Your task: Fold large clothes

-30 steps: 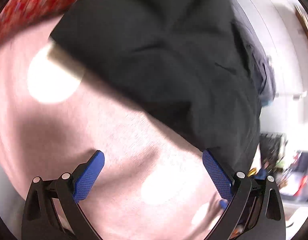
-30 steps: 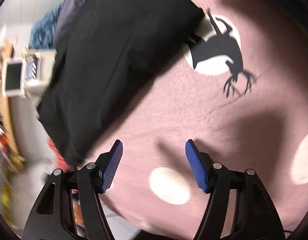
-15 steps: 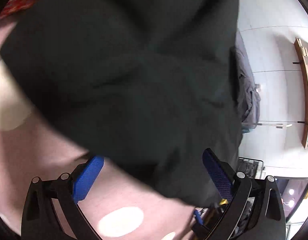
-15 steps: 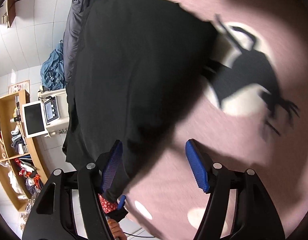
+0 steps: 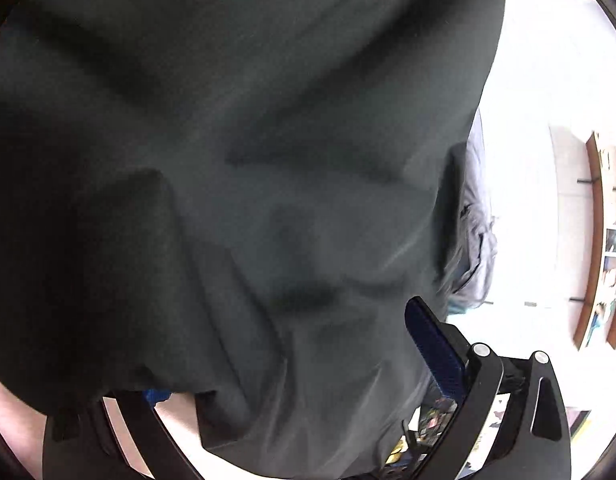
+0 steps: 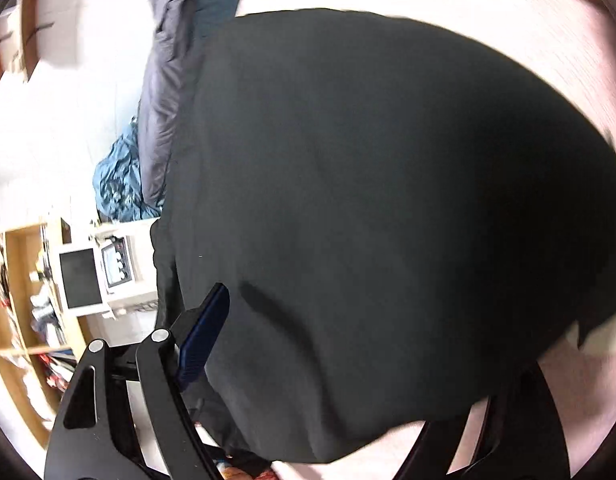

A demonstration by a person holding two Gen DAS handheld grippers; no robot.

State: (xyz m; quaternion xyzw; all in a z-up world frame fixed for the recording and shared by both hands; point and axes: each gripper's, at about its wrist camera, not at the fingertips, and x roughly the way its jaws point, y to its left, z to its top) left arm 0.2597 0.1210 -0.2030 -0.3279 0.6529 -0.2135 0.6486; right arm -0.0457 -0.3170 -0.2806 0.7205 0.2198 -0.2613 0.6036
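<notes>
Nearer now: creased, matte black garment [image 5: 267, 180]

Through my right view I see a pale tiled floor [image 6: 67, 128], washed out by bright light, wooden shelving [image 6: 15, 300] crowded with clutter, and a white machine with a dark screen [image 6: 79, 280]. My left view shows more wooden shelves [image 5: 600, 240] along the white wall.

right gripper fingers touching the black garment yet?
Cannot tell. In the right wrist view the black garment covers one of the right gripper fingers and overlaps the other; no contact or gap shows plainly.
</notes>
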